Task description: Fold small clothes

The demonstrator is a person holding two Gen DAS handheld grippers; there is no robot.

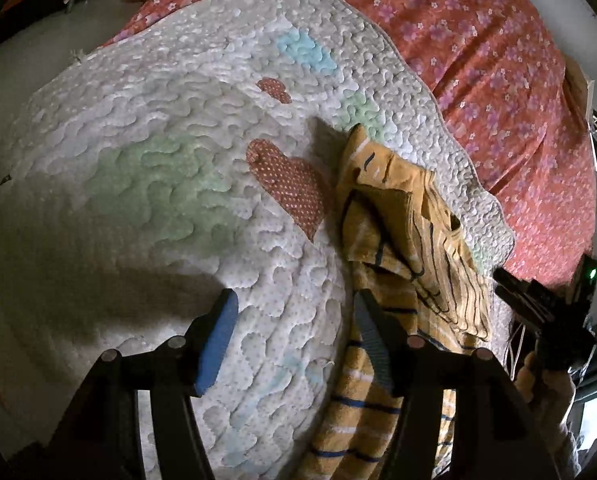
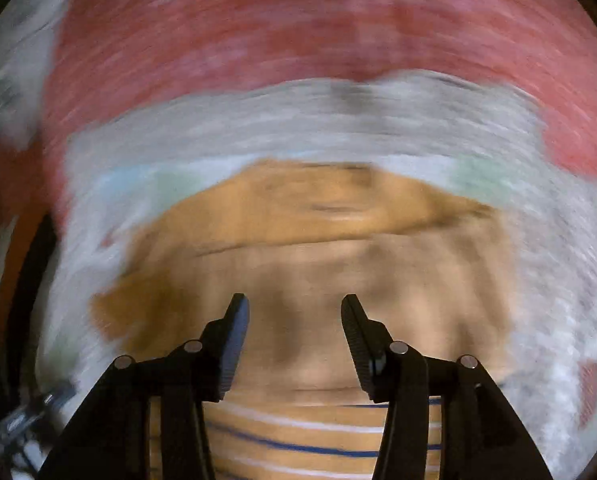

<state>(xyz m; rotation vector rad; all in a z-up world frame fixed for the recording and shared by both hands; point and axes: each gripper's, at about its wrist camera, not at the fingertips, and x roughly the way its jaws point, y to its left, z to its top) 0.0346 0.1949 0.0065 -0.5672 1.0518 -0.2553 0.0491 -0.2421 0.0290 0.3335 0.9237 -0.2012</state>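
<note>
A small yellow garment with blue and white stripes lies crumpled on a white quilted mat. My left gripper is open and empty above the mat, its right finger over the garment's left edge. The other gripper shows at the right edge of the left wrist view, held in a hand beside the garment. The right wrist view is blurred by motion. In it my right gripper is open and empty over the yellow garment.
The quilted mat lies on a bed with a red floral cover. The cover also shows in the right wrist view. Pale floor is at the upper left. Cables and a rack sit at the far right.
</note>
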